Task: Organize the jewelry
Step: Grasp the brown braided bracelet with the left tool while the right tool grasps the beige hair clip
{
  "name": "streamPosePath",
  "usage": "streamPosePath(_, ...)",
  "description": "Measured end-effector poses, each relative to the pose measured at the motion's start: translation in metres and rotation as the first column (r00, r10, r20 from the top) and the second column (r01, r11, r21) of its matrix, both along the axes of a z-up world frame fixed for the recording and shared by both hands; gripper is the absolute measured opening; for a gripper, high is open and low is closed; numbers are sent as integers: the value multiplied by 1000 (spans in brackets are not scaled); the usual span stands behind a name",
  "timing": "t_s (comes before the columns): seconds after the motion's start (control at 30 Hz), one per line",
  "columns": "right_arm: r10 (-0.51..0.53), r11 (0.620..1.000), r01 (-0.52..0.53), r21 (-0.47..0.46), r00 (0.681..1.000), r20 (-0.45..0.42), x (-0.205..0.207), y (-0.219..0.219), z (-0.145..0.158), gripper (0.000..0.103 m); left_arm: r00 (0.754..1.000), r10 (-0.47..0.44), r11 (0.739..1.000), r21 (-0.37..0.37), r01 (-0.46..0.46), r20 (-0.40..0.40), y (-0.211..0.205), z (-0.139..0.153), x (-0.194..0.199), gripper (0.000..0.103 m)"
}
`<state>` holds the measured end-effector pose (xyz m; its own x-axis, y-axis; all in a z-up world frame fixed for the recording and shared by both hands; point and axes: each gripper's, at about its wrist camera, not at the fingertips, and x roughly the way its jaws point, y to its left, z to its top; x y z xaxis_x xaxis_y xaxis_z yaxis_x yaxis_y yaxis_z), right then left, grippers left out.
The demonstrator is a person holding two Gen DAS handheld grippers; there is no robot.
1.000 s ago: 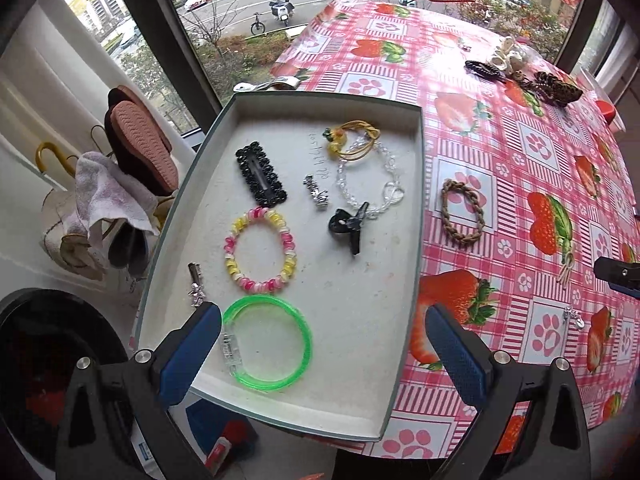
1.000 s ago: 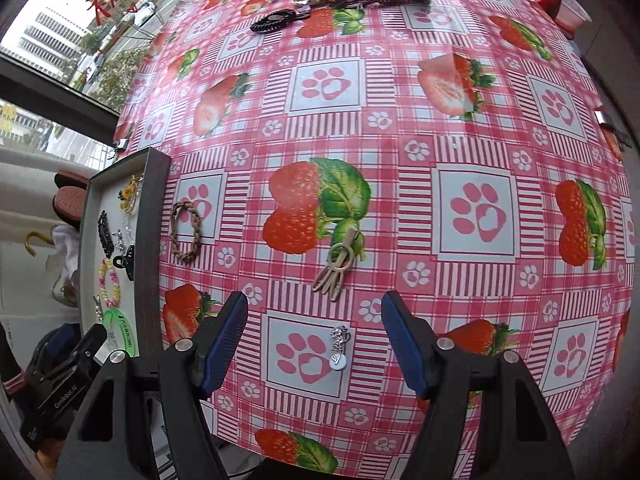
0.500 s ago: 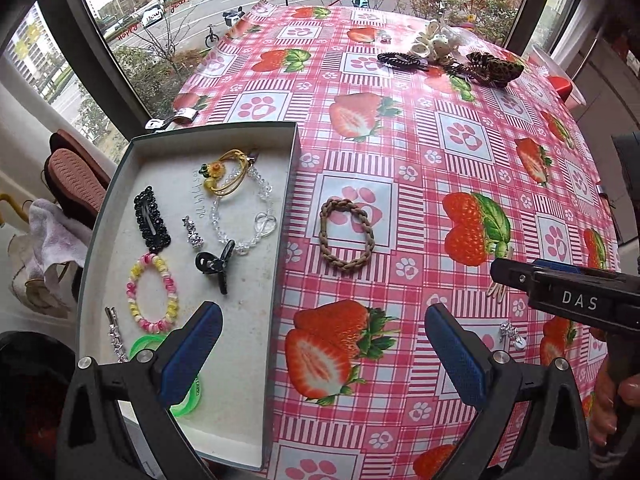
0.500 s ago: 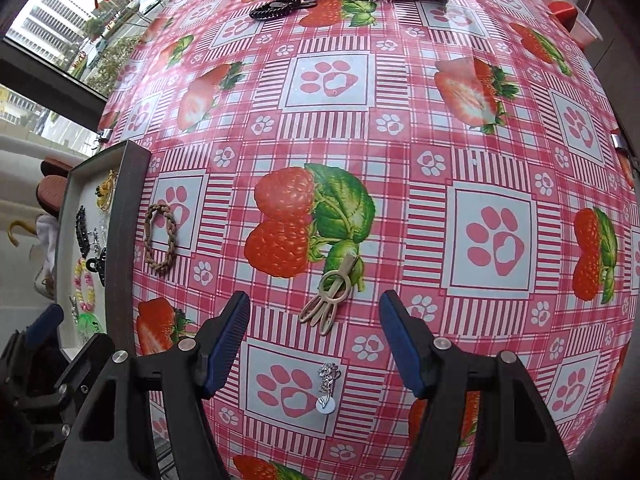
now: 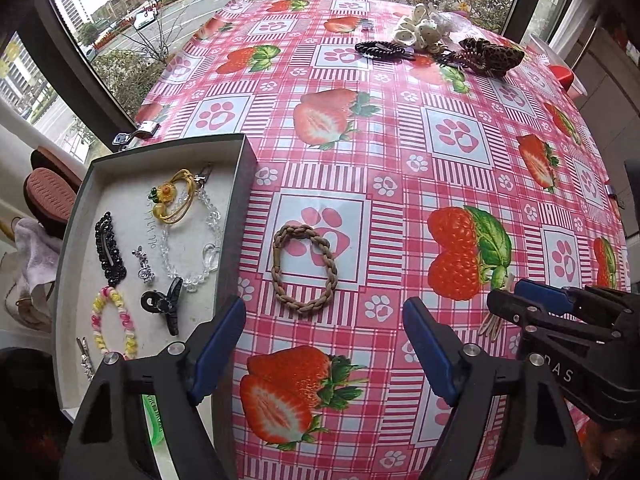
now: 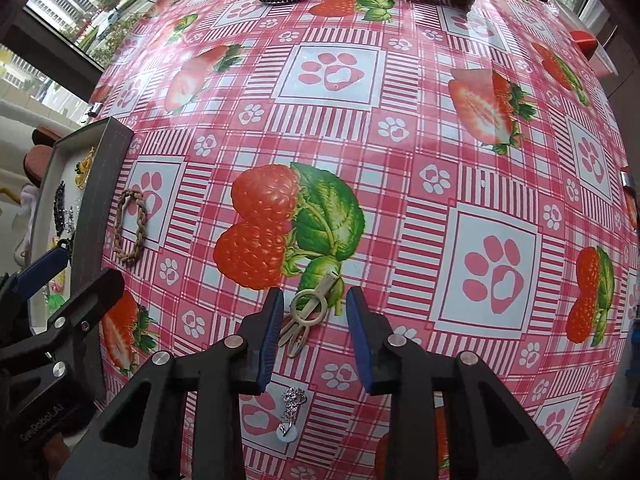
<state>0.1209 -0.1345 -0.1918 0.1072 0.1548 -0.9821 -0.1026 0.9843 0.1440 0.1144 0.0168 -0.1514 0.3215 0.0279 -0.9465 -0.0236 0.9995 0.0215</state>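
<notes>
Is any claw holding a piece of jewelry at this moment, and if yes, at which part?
Nothing is held. The right claw stands open around the beige hair clip without touching it. The left claw is open near the braided bracelet.

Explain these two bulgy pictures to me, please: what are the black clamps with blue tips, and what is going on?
There is no robot arm here. A person holds a two-finger gripper in each hand, and a wide-angle camera on each looks forward along its fingers, hence the bulge.

The left-hand view shows the left gripper, open and holding nothing, in front of a braided brown hair tie on the pink strawberry tablecloth. Beside it is a grey tray with sorted pieces: a clear bead bracelet, a black claw clip and others.

The right-hand view shows the right gripper, also open, its fingers on either side of a cream hair clip, apparently about to close on it. A small silver charm lies nearer the camera.
</notes>
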Motion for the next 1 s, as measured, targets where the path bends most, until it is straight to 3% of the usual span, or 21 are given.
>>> streamPosePath(0.43, 73, 995, -71, -65, 997, 31, -2, 14, -2, 27, 998, 33, 999, 0, -33, -53, -5, -36, 29, 87)
streamPosePath(0.47, 77, 994, -75, -74, 996, 34, -2, 15, -2, 23, 998, 32, 999, -2, -32, -59, -5, -39, 30, 79)
streamPosePath(0.6, 75, 995, -72, -66, 997, 36, -1, 14, -3, 21, 998, 21, 1000, 9, -21, -55, -6, -40, 32, 73)
streamPosePath(0.7, 72, 996, -70, -55, 997, 37, -1, 12, -3, 21, 999, 4, 1000, 29, -3, -44, -7, -38, 31, 54)
streamPosePath(0.8, 57, 998, -56, -19, 998, 32, -2, 3, -3, 21, 999, -11, 1000, 24, 12, -34, -6, -34, 31, 28)
streamPosePath(0.83, 55, 998, -54, -8, 998, 30, -2, 0, -2, 21, 999, -12, 1000, 0, 12, -47, -6, -35, 32, 12)
streamPosePath(1.0, 52, 998, -53, 23, 998, 37, -6, -10, 4, 21, 999, -4, 999, -46, 2, -42, -5, -32, 25, 12)
